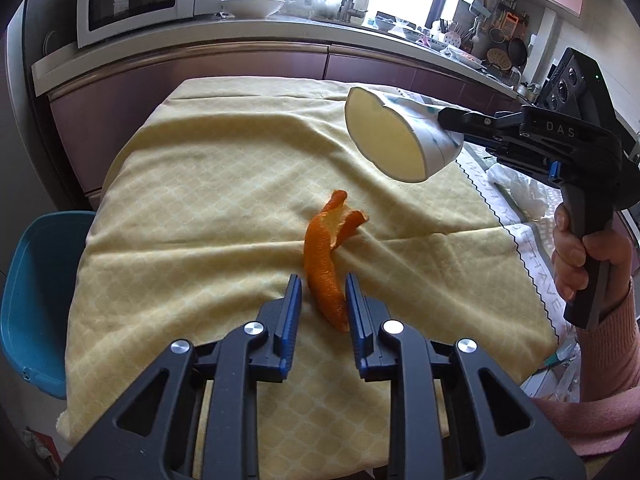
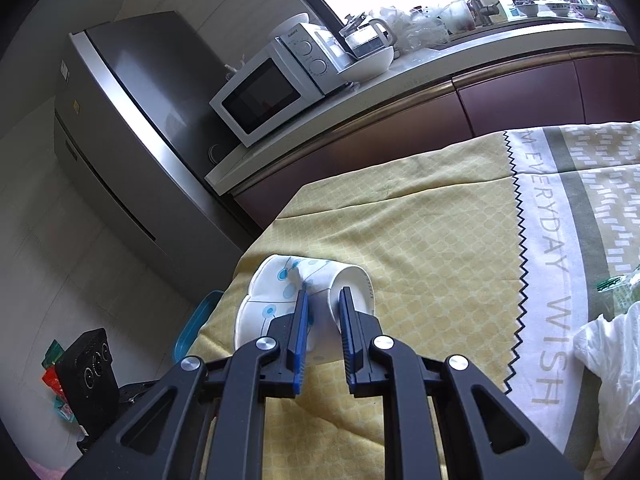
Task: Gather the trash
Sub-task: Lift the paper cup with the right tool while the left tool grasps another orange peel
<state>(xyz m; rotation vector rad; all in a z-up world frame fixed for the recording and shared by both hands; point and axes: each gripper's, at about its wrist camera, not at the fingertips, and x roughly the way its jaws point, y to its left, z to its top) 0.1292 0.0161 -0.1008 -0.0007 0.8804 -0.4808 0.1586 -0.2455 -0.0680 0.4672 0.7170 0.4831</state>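
Clamping a paper cup [image 2: 316,292], right hand-held gripper [image 2: 323,294] marked "DAS"; left one [image 1: 320,282] apart.

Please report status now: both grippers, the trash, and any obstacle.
Right gripper shut on squashed paper cup, held above table. Left gripper open, jaws astride orange peel on yellow cloth. Nothing blocking.

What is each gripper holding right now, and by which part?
The right gripper pinches a squashed paper cup near its base. The orange peel lies between the left gripper's fingers; a grip cannot be told.
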